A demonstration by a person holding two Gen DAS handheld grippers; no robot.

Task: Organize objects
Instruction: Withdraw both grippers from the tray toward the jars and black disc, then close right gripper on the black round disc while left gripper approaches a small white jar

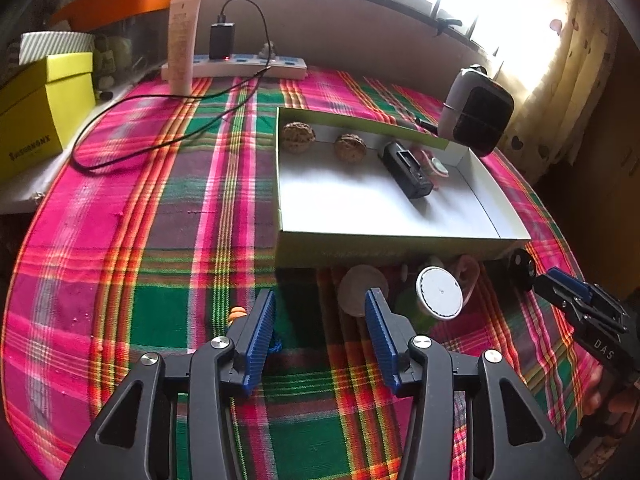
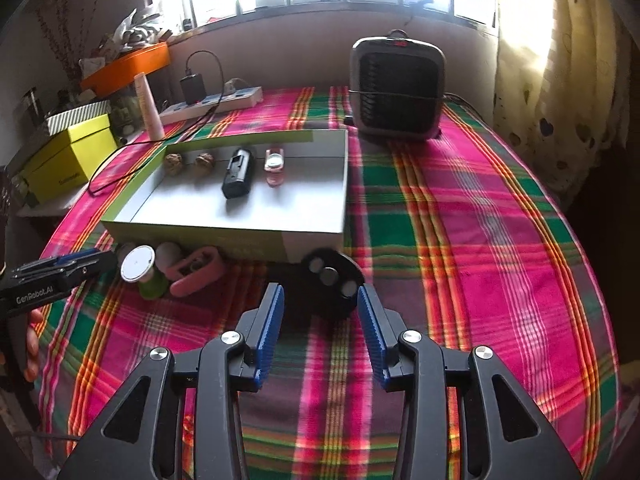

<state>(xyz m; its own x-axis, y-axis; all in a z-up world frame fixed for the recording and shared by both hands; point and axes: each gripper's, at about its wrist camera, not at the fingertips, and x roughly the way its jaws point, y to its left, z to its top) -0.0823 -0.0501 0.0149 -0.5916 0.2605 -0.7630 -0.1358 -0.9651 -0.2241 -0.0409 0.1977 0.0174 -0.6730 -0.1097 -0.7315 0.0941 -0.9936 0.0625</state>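
A shallow white box lid (image 1: 400, 236) (image 2: 312, 240) lies on the plaid cloth. It holds two walnuts (image 1: 298, 137) (image 2: 173, 163), a black gadget (image 1: 406, 170) (image 2: 239, 173) and a small pink bottle (image 2: 274, 166). In front of the lid lie a green spool with a white cap (image 1: 439, 293) (image 2: 138, 263), a pale round object (image 1: 362, 289), a pink loop (image 2: 196, 273) and a black disc with silver buttons (image 2: 332, 280). My left gripper (image 1: 320, 336) is open and empty, near the pale round object. My right gripper (image 2: 320, 332) is open and empty, just before the black disc.
A small heater (image 2: 396, 88) stands behind the lid. A power strip with a charger and black cable (image 1: 236, 60), a cream tube (image 1: 182, 44) and a yellow box (image 1: 36, 116) stand at the back left. The round table's edge curves off at right.
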